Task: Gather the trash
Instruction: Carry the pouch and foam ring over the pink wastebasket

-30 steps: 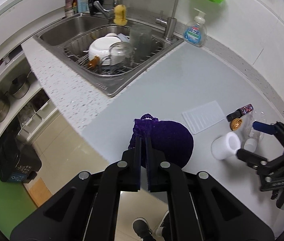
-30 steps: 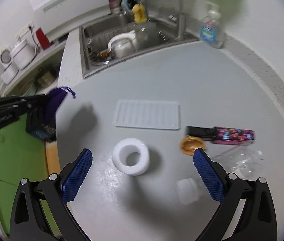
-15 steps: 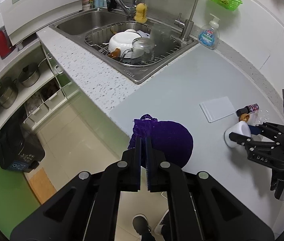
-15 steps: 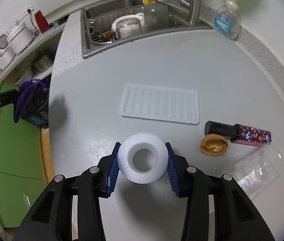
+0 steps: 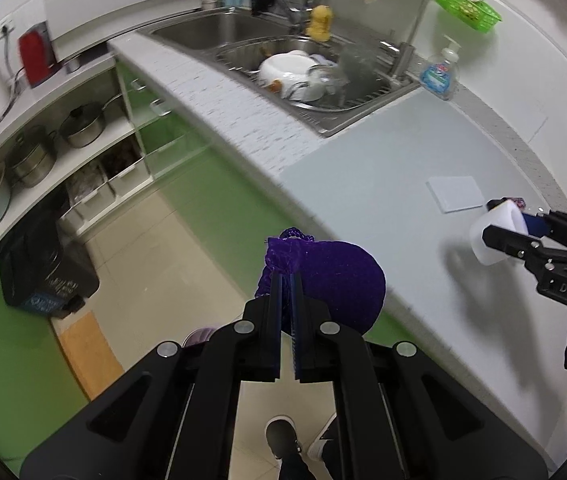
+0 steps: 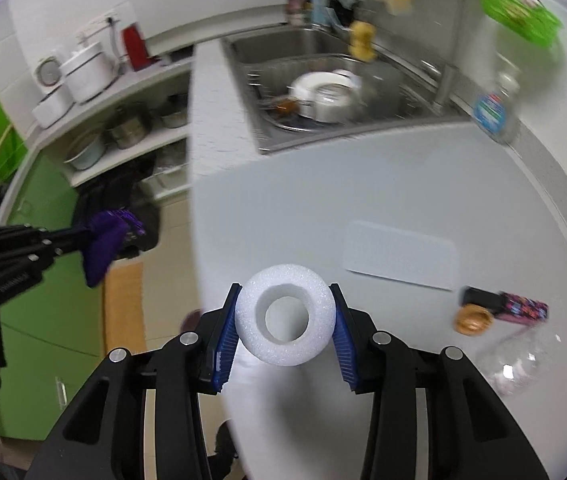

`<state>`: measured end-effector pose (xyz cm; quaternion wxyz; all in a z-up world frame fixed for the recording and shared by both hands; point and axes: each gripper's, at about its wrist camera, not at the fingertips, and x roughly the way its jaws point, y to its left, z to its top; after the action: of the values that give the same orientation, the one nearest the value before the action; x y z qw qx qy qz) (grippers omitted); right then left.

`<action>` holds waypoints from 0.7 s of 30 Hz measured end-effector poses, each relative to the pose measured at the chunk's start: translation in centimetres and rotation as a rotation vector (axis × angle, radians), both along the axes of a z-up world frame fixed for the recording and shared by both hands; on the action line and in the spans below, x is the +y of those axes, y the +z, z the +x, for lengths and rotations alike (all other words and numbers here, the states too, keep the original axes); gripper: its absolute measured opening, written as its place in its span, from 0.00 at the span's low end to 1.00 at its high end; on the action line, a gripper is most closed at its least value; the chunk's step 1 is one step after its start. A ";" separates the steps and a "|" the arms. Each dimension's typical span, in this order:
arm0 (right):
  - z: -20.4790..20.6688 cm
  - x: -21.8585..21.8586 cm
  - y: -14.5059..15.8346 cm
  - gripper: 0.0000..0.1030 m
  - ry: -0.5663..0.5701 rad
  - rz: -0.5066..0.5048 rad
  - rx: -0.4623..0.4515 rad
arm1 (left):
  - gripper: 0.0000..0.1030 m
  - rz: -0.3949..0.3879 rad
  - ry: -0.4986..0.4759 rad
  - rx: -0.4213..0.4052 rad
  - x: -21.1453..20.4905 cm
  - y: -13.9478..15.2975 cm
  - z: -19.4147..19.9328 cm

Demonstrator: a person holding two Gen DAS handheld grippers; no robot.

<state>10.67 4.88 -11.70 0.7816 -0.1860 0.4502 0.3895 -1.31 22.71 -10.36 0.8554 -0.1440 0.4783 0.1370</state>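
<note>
- Foam ring (image 6: pixel 283 324) (white, doughnut-shaped) sits between the blue pads (image 6: pixel 225 344) of the right tool (image 6: pixel 283 332); both pads press its sides, jaws about half spread, ring lifted clear of the counter (image 6: pixel 323 184), its shadow on the surface just below.
- Same ring in the left wrist view (image 5: pixel 495 236): gripped at the tip of the right tool (image 5: pixel 523 232), far to the right of the left tool, above the counter (image 5: pixel 383 160).
- Left tool (image 5: pixel 286 288): jaws closed to a sliver, pinching the purple drawstring pouch (image 5: pixel 323 276), which bulges ahead and right of the tips; cord loop sticks up at its top. Pouch hangs off the counter edge, over the floor.
- From the right wrist view the left tool (image 6: pixel 79 236) is far left, off the counter, w/ the purple pouch (image 6: pixel 107 240) at its tip.
- Ahead & right of the right tool, lying on the counter: white ridged tray (image 6: pixel 401 256), beyond it nothing but bare surface up to the sink (image 6: pixel 323 92).
- Right of the right tool: black-and-patterned box (image 6: pixel 503 304), a brown cap-like item (image 6: pixel 473 318) touching its near end, clear crushed plastic bottle (image 6: pixel 523 360) just beside those (blurred, detail unclear).
- Dark bin (image 5: pixel 43 276) on the floor, left of the left tool.
- A person's shoe (image 5: pixel 281 436) shows below the left tool.
</note>
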 end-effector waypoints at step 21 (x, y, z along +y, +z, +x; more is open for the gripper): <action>-10.8 15.1 -12.8 0.40 0.346 -0.075 0.150 | 0.03 -0.066 0.246 0.108 7.9 -12.1 -12.8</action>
<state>-0.14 20.02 -24.53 0.6598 -0.2602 0.4826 0.5139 -14.13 30.61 -22.51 0.8000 -0.2220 0.5065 0.2328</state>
